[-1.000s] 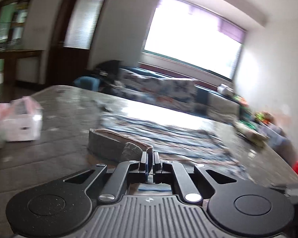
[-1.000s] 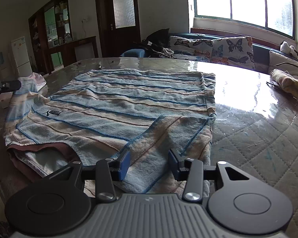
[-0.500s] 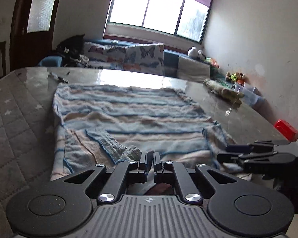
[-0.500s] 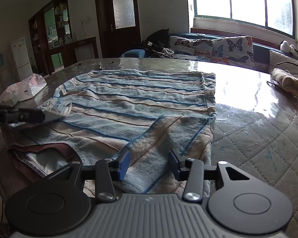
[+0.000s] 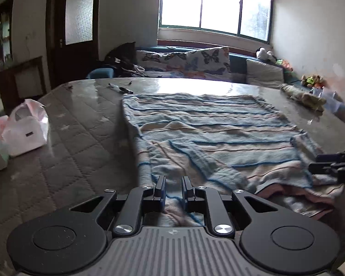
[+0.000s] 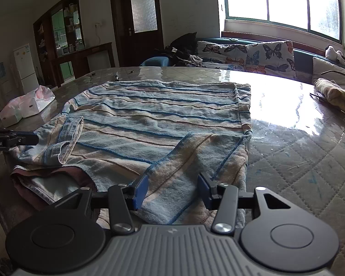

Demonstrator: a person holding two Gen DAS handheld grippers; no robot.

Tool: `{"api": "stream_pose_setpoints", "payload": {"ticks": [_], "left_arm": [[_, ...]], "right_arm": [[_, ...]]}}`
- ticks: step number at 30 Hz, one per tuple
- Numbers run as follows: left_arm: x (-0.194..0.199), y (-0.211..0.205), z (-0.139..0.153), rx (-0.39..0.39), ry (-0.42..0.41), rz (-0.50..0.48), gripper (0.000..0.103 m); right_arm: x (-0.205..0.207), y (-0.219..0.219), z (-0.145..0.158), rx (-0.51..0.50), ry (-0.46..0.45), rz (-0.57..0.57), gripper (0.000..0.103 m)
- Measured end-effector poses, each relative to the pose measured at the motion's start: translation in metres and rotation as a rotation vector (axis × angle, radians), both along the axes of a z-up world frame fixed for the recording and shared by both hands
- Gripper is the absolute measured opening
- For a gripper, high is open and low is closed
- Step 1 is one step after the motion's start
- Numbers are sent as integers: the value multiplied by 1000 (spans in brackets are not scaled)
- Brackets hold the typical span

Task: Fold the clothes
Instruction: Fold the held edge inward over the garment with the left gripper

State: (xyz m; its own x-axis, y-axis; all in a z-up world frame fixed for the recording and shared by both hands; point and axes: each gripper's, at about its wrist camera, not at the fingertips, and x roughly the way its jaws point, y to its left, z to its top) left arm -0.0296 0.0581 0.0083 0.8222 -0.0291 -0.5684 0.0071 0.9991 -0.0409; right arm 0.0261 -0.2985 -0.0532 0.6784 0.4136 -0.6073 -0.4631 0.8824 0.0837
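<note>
We are handling a soft, light, floppy shirt [image 6: 163, 117], best taken by a hem or sleeve edge. It is lying flat on the table [image 6: 299, 161], long axis running near to far, collar probably nearest us. The left gripper [image 5: 173, 189] is opening over the folded-in left sleeve [image 6: 66, 138]; the right gripper [image 6: 172, 189] is opening, nothing clamped.

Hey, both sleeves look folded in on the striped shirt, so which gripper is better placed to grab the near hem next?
Probably the right gripper: its jaws are opening astride the striped shirt at the near edge. The left gripper is just letting go.
</note>
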Motion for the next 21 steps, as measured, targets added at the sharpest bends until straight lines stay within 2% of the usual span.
{"api": "stream_pose_setpoints", "payload": {"ticks": [6, 9, 14, 17, 19, 21], "left_arm": [[5, -1, -5, 31, 28, 1, 16], [8, -1, -10, 117, 42, 24, 18], [10, 19, -9, 88, 53, 99, 18], [8, 23, -5, 79, 50, 96, 18], [1, 24, -1, 43, 41, 41, 18], [-10, 19, 3, 46, 24, -35, 30]], "right_arm": [[0, 1, 0, -2, 0, 0, 49], [0, 1, 1, -1, 0, 1, 49], [0, 0, 0, 0, 1, 4, 50], [2, 0, 1, -4, 2, 7, 50], [2, 0, 2, -6, 3, 7, 50], [2, 0, 3, -11, 3, 7, 50]]}}
